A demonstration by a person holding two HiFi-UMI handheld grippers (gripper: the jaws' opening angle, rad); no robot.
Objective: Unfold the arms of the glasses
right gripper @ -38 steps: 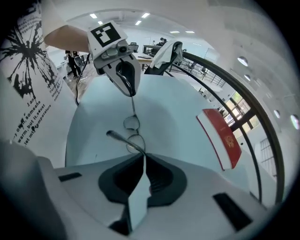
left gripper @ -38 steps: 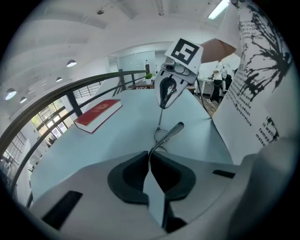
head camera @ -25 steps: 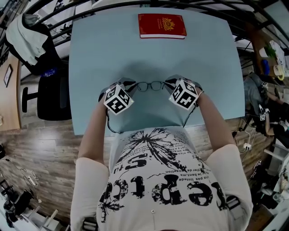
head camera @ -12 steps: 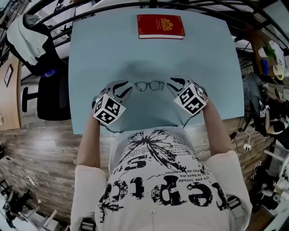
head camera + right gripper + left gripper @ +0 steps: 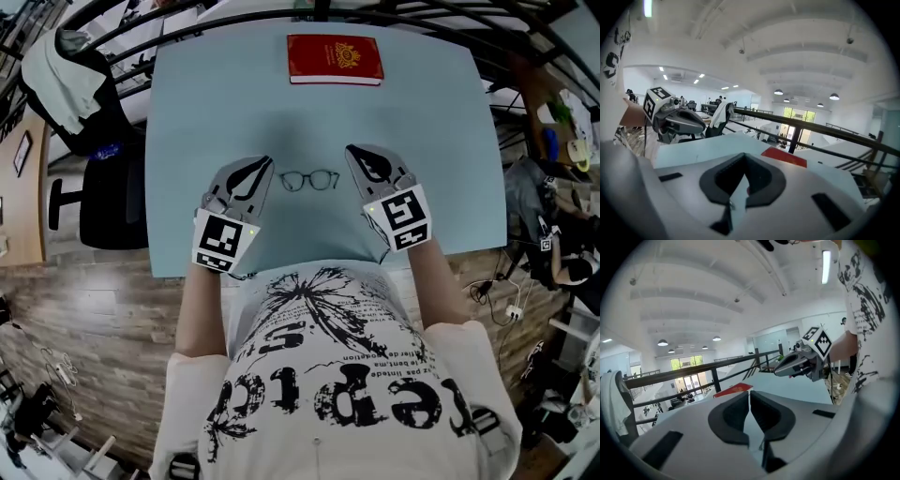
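Left gripper [image 5: 263, 164]: jaws pressed together on nothing. It hangs clear of the table, just left of the glasses, with its tip angled in toward them.
Right gripper [image 5: 352, 151]: the jaws have just been closing and now meet with nothing between them. It sits just right of the glasses, a mirror of the other.
Glasses [image 5: 308, 180]: flat on the table between the two gripper tips and touching neither. The frame is thin and dark with two round lenses. They are too small here to tell whether the arms are folded or out.
Handling: light and spindly, I'd say. The hinges look like the weak point, and the lenses are likely slick and easy to scratch. This calls for a gentle squeeze, no twisting.
Where to hold: probably steady the front at an outer rim corner with one gripper. The other takes one arm partway along and swings it slowly.
Table [image 5: 187, 112]: pale blue, smooth and bare around the glasses, so a frame this light could skate when nudged.
Book [image 5: 336, 58]: red, at the far edge, well apart from the action.
Room: a black chair [image 5: 103, 197] stands left of the table on the wood floor [image 5: 84, 319]. A dark railing [image 5: 811, 129] runs beyond the table. Past it is a bright open hall with ceiling lamps.
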